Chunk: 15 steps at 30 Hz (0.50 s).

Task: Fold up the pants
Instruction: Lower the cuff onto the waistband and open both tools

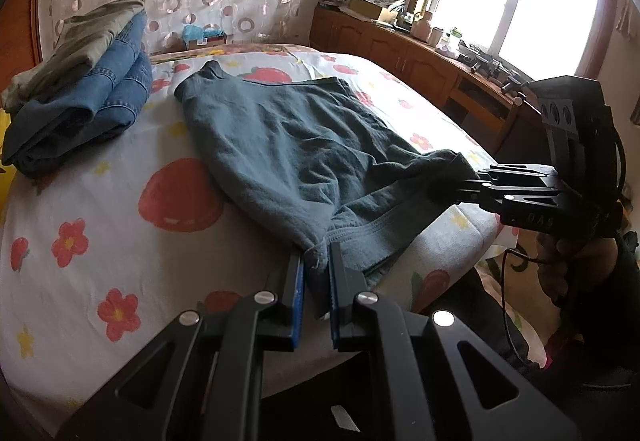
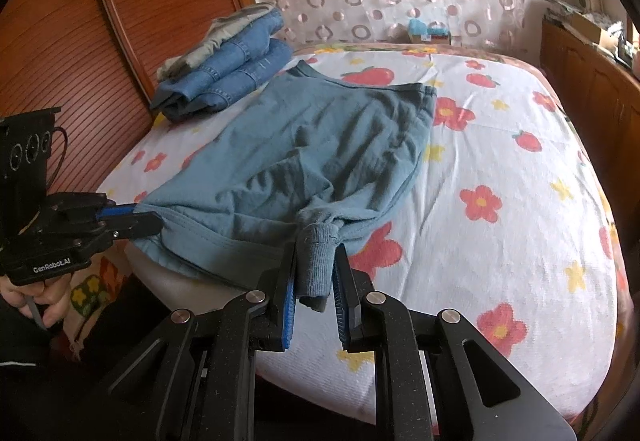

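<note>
Blue-grey pants (image 1: 296, 145) lie folded across the flowered bed sheet (image 1: 100, 233), waistband at the far side. My left gripper (image 1: 316, 261) is shut on the near left corner of the pants (image 2: 320, 161), at the bed's front edge. My right gripper (image 2: 316, 265) is shut on a ribbed cuff bunched between its blue pads. Each gripper shows in the other's view: the right gripper (image 1: 476, 181) grips the right corner, the left gripper (image 2: 140, 215) the left corner. The near hem droops over the bed edge between them.
A stack of folded blue jeans and a khaki garment (image 1: 80, 89) sits at the bed's far left, by the wooden headboard (image 2: 80, 41). A wooden cabinet (image 1: 400, 57) with clutter runs under the window on the right. A person's hand (image 2: 44, 301) holds the left gripper.
</note>
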Tool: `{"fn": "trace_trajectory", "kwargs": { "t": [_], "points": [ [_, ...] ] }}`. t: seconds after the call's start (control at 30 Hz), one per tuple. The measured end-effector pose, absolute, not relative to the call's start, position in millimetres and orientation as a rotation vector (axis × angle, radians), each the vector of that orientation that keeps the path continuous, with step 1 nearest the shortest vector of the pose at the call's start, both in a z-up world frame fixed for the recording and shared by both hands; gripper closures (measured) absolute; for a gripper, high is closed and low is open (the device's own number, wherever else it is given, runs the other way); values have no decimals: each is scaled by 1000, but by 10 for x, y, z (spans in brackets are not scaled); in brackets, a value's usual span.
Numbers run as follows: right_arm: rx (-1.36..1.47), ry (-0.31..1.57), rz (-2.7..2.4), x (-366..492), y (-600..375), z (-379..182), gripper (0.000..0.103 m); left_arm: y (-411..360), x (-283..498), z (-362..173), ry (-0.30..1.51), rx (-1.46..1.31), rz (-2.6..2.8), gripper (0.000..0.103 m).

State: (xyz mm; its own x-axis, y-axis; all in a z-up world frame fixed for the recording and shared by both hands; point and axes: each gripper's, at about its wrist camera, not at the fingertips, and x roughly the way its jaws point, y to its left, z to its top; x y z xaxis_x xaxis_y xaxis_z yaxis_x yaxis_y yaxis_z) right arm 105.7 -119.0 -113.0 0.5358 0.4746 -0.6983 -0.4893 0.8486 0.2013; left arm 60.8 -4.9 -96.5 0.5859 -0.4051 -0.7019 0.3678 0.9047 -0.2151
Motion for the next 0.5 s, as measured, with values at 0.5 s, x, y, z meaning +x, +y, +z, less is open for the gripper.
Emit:
{"fn": "trace_trajectory", "kwargs": {
  "t": [0.5],
  "points": [
    [11,748,595,833,-1288,-816,89,-23,374,-582,742,-64,-483,96]
  ]
}}
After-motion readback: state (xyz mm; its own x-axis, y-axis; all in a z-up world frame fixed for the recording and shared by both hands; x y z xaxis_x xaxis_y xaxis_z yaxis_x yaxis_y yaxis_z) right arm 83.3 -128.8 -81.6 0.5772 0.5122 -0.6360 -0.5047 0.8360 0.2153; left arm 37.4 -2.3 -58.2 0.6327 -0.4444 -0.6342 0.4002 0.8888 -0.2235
